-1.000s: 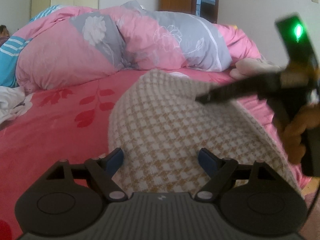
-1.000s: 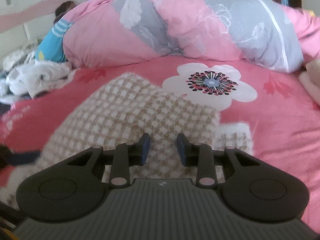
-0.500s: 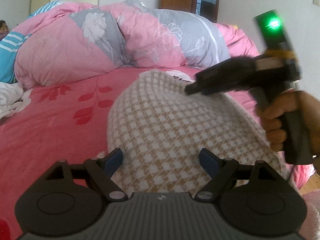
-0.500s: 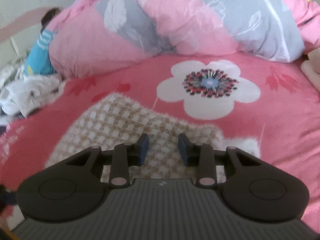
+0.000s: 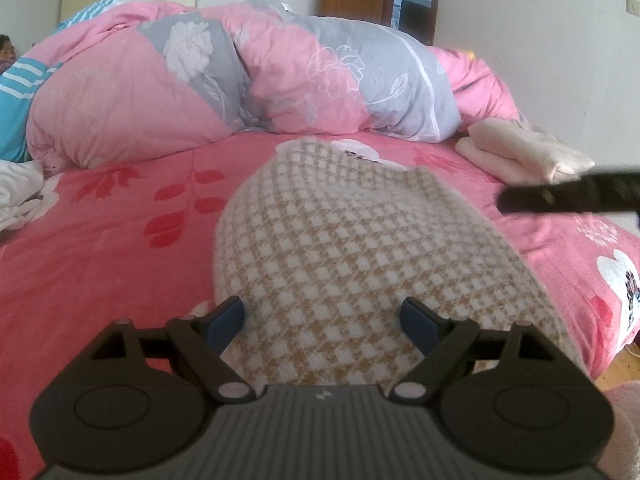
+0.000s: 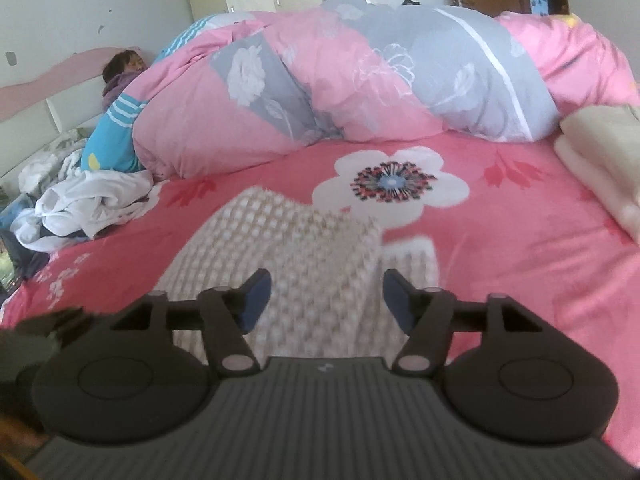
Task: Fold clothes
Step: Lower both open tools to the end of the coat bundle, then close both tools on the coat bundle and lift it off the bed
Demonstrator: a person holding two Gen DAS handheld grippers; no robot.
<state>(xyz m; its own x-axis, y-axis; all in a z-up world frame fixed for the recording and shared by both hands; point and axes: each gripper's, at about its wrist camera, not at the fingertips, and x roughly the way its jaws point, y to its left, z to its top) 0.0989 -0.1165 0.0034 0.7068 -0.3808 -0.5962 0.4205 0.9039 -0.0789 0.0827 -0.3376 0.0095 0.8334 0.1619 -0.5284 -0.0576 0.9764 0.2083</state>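
Houndstooth garment [image 5: 360,264] lies flat on the pink bed sheet [image 5: 100,248], spread ahead of and between both sets of fingers. Left gripper [image 5: 322,318] fingers stand wide, nothing pinched. Right gripper [image 6: 326,298] jaws have just been opening; fingers now stand apart above the cloth, gripping nothing.

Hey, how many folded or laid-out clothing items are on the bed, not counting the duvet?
3: the checked garment in front of both grippers, a cream folded pile at the right edge, crumpled white cloth at the left. More may be hidden.
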